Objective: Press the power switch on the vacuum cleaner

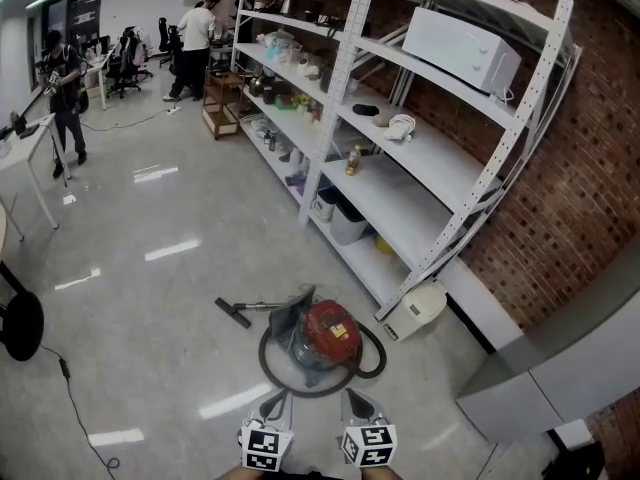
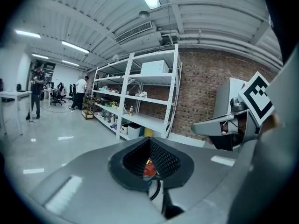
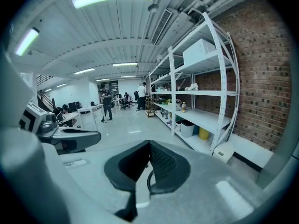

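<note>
We hold both grippers at the bottom centre of the head view. The left gripper [image 1: 272, 405] and the right gripper [image 1: 356, 403] each have their jaws brought together at the tips, clamping nothing. The red vacuum cleaner [image 1: 328, 334] sits on the floor [image 1: 150, 298] just above them in the frame and untouched. Its black hose [image 1: 379, 358] loops around it, near the white shelving [image 1: 400, 198] on the right.
</note>
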`<state>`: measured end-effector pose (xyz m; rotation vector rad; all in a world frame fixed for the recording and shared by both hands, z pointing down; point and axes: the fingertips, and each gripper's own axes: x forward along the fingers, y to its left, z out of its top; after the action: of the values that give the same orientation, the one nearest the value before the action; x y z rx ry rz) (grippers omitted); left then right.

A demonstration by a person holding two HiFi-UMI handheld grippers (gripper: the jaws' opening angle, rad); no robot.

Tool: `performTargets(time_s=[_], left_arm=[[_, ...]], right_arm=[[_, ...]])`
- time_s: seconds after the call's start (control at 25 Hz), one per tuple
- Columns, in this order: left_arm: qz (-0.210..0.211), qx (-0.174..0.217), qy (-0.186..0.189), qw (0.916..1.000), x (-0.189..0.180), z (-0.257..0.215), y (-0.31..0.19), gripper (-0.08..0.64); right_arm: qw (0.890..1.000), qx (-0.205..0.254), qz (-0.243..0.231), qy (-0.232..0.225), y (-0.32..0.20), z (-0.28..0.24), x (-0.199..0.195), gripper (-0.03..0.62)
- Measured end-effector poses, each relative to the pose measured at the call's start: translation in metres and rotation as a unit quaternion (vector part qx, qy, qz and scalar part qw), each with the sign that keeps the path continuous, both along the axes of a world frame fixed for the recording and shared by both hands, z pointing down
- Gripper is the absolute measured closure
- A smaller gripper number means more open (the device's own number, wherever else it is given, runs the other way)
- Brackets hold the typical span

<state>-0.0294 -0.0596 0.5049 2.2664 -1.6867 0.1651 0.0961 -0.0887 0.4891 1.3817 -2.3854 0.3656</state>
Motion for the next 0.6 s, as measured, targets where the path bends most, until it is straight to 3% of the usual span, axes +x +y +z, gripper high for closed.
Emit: performTargets(time_s=[0.28,0.6], left_arm=[[-0.020,0.012,0.005,0.9997,0.051,-0.022,0.056,0.546],[-0.058,-0.006,-0.008,0.9983,0.082,-0.027,0.130,0.546]], right_arm=[[0.999,0.018,-0.023,-0.018,0.051,-0.016,0.046,0.600],[0.996,0.020,-0.062,-0.055,0.110,-0.015,0.077,0.600]])
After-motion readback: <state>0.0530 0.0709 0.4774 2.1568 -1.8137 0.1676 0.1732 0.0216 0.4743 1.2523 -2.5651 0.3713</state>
